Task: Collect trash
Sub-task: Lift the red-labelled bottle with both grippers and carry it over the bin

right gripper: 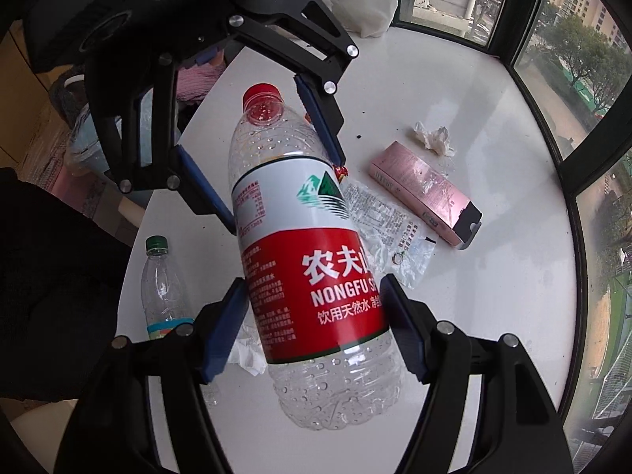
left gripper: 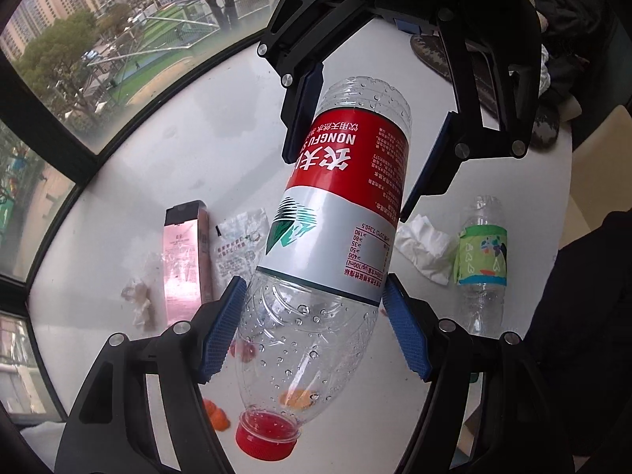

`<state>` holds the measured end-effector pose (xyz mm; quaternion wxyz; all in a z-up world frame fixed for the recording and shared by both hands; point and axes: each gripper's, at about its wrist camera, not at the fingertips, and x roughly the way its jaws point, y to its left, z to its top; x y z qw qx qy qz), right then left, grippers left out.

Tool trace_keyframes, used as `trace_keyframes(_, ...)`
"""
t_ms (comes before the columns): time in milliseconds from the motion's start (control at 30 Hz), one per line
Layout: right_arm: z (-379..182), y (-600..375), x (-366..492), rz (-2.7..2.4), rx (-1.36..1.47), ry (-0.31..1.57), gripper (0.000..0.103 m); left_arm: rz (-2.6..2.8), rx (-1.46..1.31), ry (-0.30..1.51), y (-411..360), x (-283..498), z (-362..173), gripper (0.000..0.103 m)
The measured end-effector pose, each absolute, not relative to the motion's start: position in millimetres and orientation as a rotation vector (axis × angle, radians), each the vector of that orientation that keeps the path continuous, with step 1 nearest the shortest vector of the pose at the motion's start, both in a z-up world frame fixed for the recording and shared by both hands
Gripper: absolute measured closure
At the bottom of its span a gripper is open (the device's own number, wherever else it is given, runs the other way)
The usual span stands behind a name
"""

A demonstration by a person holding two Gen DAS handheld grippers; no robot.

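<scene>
A large clear Nongfu bottle with a red and white label and red cap is held above the white table by both grippers. My left gripper is shut on its neck-side part, near the cap. My right gripper is shut on its labelled lower body. Each gripper shows in the other's view, the right and the left. On the table lie a pink box, a clear plastic wrapper, crumpled tissues and a small bottle with a green label.
Orange peel bits lie near the table's edge. A small crumpled tissue sits past the pink box. Windows curve around the table's far side. Dark clothing and a chair are beside the table.
</scene>
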<state>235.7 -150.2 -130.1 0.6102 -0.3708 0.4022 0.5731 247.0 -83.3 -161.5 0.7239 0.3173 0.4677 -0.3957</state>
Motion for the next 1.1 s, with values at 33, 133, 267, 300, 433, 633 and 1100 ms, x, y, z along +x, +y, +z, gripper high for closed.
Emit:
trace_keyframes(33,-126.2,-143.4,231.8,1.335,-0.867,0.916,0.037,-0.854,0.692,1.031,-74.6,240.0,-156.6,0.035)
trace_keyframes(133,-112.7,-117.6,215.6,1.376,-0.909,0.877,0.037,-0.797,0.674,1.029,-48.6,215.8,-139.8,0.035)
trace_keyframes(267,-96.7,-79.6,195.0,1.442,-0.960,0.819,0.037,-0.714,0.639,1.030,-14.2,187.2,-123.2,0.035)
trace_keyframes(300,-93.7,-70.0,189.3,1.459,-0.972,0.805,0.037,-0.692,0.624,1.031,-4.1,176.0,-118.7,0.035)
trace_keyframes(433,-89.2,-30.1,159.6,1.534,-1.017,0.764,0.037,-0.613,0.573,1.048,30.6,139.2,-112.1,0.035)
trace_keyframes(633,-88.9,22.1,114.1,1.654,-1.089,0.715,0.037,-0.497,0.501,1.080,78.9,76.4,-108.4,0.035)
trace_keyframes(1100,-89.5,142.5,-9.4,1.938,-1.274,0.558,0.037,-0.200,0.293,1.133,169.2,-76.7,-101.4,0.035)
